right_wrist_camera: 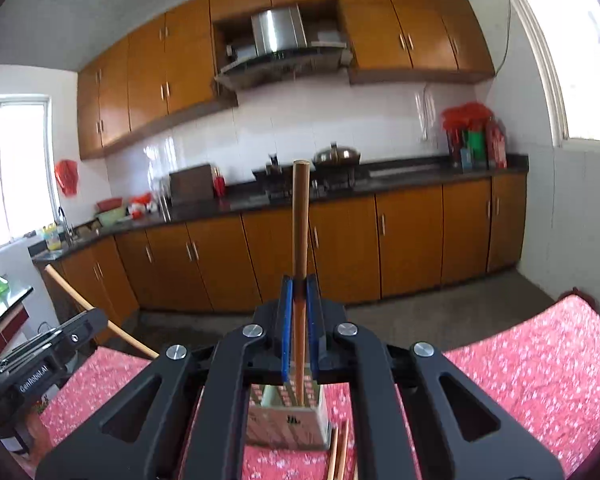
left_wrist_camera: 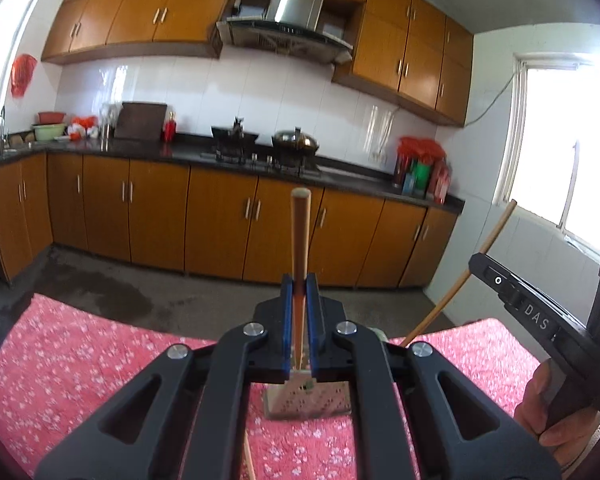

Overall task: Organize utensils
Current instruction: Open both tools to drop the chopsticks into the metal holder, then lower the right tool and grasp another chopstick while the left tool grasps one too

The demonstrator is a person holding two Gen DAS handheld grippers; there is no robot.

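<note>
My left gripper [left_wrist_camera: 299, 280] is shut on a wooden chopstick [left_wrist_camera: 301, 232] that stands upright above a perforated metal utensil holder [left_wrist_camera: 306, 400] on the red floral tablecloth [left_wrist_camera: 80, 360]. My right gripper [right_wrist_camera: 299, 280] is shut on another wooden chopstick [right_wrist_camera: 301, 216], upright, its lower end inside the metal holder [right_wrist_camera: 288, 420]. The right gripper's body [left_wrist_camera: 540, 312] and its chopstick [left_wrist_camera: 472, 264] show at the right of the left wrist view. The left gripper's body [right_wrist_camera: 40, 360] and its chopstick [right_wrist_camera: 96, 312] show at the left of the right wrist view.
Two more chopsticks [right_wrist_camera: 340, 452] lie on the tablecloth [right_wrist_camera: 540, 380] beside the holder. One chopstick [left_wrist_camera: 249, 456] lies on the cloth in the left wrist view. Beyond the table are a grey floor [left_wrist_camera: 140, 292], wooden cabinets [left_wrist_camera: 220, 220] and a dark counter with a stove [left_wrist_camera: 260, 156].
</note>
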